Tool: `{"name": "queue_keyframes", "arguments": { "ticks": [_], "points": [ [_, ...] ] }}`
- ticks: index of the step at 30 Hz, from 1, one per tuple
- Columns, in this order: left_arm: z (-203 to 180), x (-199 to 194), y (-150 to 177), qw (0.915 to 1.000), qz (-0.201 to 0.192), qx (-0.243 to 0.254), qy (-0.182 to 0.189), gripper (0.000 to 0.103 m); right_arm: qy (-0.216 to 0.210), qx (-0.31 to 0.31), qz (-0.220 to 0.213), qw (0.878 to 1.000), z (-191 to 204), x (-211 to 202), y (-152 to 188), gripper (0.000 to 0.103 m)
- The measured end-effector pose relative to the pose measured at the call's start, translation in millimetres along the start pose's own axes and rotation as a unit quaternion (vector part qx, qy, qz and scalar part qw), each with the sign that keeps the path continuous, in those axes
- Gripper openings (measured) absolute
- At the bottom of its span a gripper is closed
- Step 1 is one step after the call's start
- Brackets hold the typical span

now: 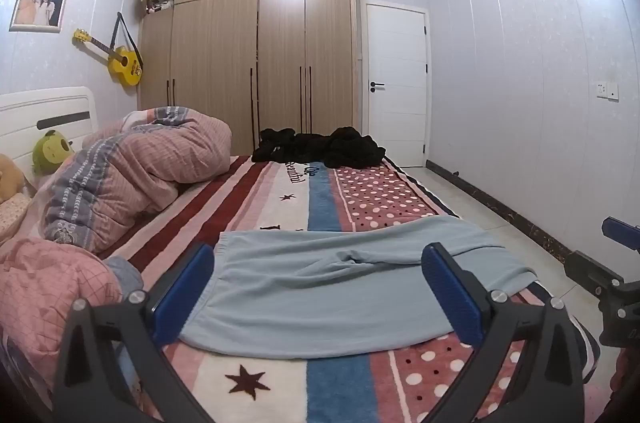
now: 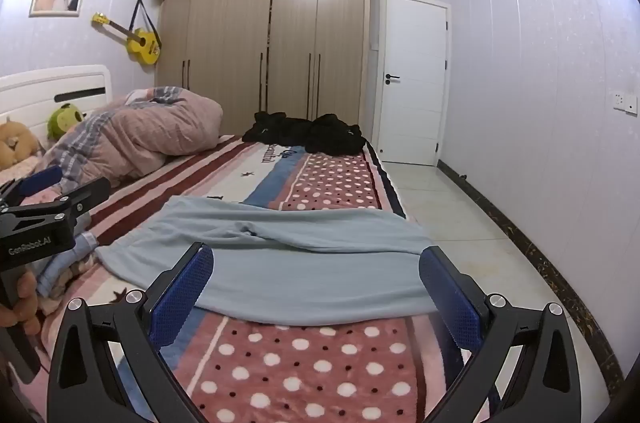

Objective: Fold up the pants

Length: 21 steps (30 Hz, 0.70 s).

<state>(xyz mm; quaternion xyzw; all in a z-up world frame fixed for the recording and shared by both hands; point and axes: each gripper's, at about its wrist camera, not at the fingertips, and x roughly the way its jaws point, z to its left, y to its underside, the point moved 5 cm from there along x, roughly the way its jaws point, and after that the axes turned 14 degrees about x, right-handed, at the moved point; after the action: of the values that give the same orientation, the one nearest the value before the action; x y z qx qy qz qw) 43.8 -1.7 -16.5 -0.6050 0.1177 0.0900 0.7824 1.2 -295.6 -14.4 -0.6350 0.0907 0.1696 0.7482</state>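
Light blue pants [image 1: 320, 287] lie spread across the patterned bedspread [image 1: 340, 383], waistband toward the left, legs reaching the bed's right edge. My left gripper [image 1: 320, 287] hovers open just short of the pants, its blue pads wide apart with nothing pressed between them. In the right wrist view the same pants [image 2: 304, 263] lie ahead of my right gripper [image 2: 316, 287], which is also open and holds nothing. The left gripper [image 2: 44, 191] shows at the left edge of that view, held by a hand [image 2: 24, 299]. Part of the right gripper [image 1: 616, 263] appears at the right edge of the left wrist view.
A bunched pink quilt [image 1: 132, 175] and plush toys [image 1: 50, 151] fill the left of the bed. Dark clothes [image 1: 320, 147] lie heaped at the far end. A small folded blue garment [image 2: 68, 259] sits left of the pants. Tiled floor [image 2: 452, 215] runs along the right.
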Motion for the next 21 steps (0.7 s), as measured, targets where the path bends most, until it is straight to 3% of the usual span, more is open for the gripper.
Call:
{"name": "queue_keyframes", "arguments": {
  "ticks": [21],
  "points": [
    [-2.6, 3.7, 1.9, 1.0, 0.005, -0.001, 0.001, 0.102, -0.002, 0.008, 0.002, 1.0, 1.7, -0.1, 1.2, 0.102]
  ]
}}
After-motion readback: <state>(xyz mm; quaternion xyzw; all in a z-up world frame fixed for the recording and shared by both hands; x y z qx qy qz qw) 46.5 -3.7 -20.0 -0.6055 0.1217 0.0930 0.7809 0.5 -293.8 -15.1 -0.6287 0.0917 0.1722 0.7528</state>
